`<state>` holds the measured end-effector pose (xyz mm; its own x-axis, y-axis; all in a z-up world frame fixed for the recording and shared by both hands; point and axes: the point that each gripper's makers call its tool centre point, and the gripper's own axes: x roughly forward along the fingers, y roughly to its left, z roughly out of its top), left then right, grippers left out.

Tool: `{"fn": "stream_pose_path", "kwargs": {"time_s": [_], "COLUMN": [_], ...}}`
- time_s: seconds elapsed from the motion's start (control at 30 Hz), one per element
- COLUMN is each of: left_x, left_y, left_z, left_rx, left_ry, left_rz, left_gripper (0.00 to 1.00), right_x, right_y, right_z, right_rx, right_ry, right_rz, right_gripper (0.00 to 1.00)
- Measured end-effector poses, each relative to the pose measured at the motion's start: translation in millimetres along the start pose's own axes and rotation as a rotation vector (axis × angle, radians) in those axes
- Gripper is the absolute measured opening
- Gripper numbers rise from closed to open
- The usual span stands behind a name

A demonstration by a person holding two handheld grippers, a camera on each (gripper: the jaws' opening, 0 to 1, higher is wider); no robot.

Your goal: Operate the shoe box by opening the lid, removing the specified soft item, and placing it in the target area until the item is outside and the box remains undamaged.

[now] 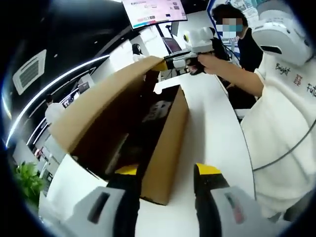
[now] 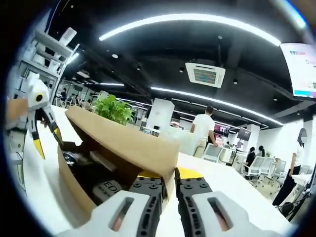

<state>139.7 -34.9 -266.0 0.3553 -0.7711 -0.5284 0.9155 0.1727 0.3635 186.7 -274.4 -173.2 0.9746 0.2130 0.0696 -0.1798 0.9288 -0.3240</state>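
The right gripper (image 1: 183,60), in the person's hand (image 1: 210,63) at one o'clock, jaws nearly closed; left gripper (image 1: 168,173) jaws parted

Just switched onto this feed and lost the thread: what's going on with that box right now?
A person in a white shirt is working a brown cardboard shoe box on the white table with two handheld tongs. The right tongs are closed on the raised cardboard lid, holding it up. The left tongs are open, straddling the box's near wall. Dark contents lie inside; nothing is out yet.
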Motion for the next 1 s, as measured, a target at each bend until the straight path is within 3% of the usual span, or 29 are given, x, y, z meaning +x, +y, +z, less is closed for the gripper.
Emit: {"fn": "stream_pose_path", "kwargs": {"time_s": [0.07, 0.13, 0.17, 0.27, 0.33, 0.4, 0.43, 0.47, 0.5, 0.6, 1.0], "left_x": [1, 0, 1, 2, 3, 4, 5, 7, 8, 14, 15], "left_y": [-0.2, 7.5, 6.3, 5.8, 11.5, 12.8, 7.5, 4.3, 5.3, 1.1, 9.1], "left_z": [0.4, -1.1, -0.8, 0.1, -3.6, -2.9, 2.3, 7.9, 5.2, 3.3, 1.9], "left_rx": [0.016, 0.096, 0.086, 0.072, 0.172, 0.215, 0.203, 0.238, 0.253, 0.186, 0.169], "left_ry": [-0.001, 0.019, 0.012, 0.009, 0.052, 0.079, 0.057, 0.05, 0.067, 0.058, 0.065], "left_rz": [0.004, 0.043, 0.036, 0.026, 0.077, 0.117, 0.101, 0.084, 0.084, 0.036, -0.015], "left_gripper": [0.38, 0.31, 0.29, 0.29, 0.3, 0.3, 0.3, 0.3, 0.3, 0.3, 0.24], "right_x": [0, -2, -2, -4, -4, -3, -3, -2, -2, 2, 2], "right_y": [1, 2, 3, 7, 5, 5, 4, 5, 5, 2, 1], "right_z": [0.2, -2.5, -3.6, -5.2, -5.7, -6.4, -6.7, -8.0, -9.5, -5.3, -5.2], "right_rx": [-0.032, -0.121, -0.136, -0.128, -0.111, -0.075, -0.075, -0.128, -0.142, -0.11, -0.117], "right_ry": [0.01, 0.035, 0.043, 0.059, 0.056, 0.051, 0.054, 0.091, 0.121, 0.115, 0.115], "right_rz": [-0.013, -0.006, 0.003, 0.01, -0.002, -0.003, -0.001, 0.041, 0.062, 0.065, 0.073], "right_gripper": [0.06, 0.06, 0.06, 0.06, 0.06, 0.06, 0.06, 0.07, 0.07, 0.07, 0.07]}}
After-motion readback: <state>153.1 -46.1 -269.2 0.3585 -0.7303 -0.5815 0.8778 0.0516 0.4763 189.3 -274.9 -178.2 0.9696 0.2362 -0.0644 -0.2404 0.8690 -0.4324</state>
